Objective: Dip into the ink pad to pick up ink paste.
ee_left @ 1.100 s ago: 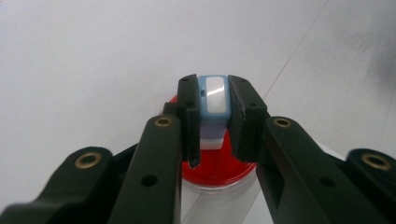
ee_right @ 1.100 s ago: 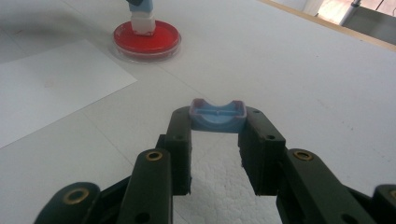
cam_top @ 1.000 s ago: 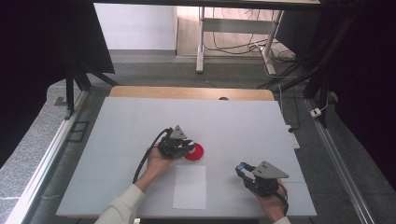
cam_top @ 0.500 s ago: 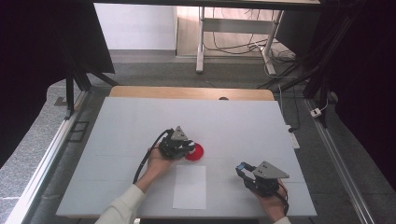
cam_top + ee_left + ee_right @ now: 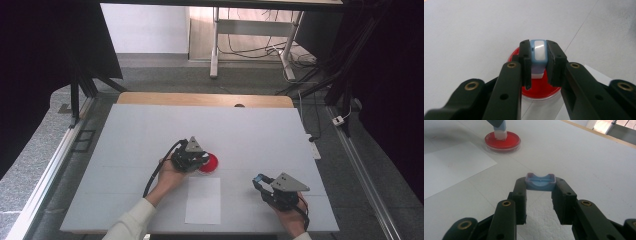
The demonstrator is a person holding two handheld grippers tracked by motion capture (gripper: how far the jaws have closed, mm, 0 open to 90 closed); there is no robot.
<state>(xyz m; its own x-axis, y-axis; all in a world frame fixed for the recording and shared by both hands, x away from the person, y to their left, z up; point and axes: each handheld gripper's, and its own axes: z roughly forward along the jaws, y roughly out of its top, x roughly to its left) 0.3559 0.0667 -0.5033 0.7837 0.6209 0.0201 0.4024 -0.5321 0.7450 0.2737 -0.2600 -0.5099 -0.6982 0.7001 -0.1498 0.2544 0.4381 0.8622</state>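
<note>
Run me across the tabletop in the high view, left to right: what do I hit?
left gripper → red dish → right gripper. The white paper sheet lies nearer the person, its span overlapping the left gripper's and the dish's.

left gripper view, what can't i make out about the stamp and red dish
- Stamp base: hidden between the left claw's jaws, so contact with the red dish is unclear.
- Dish rim: its sides are covered by the jaws.
- High view: stamp hidden under the gripper.
</note>
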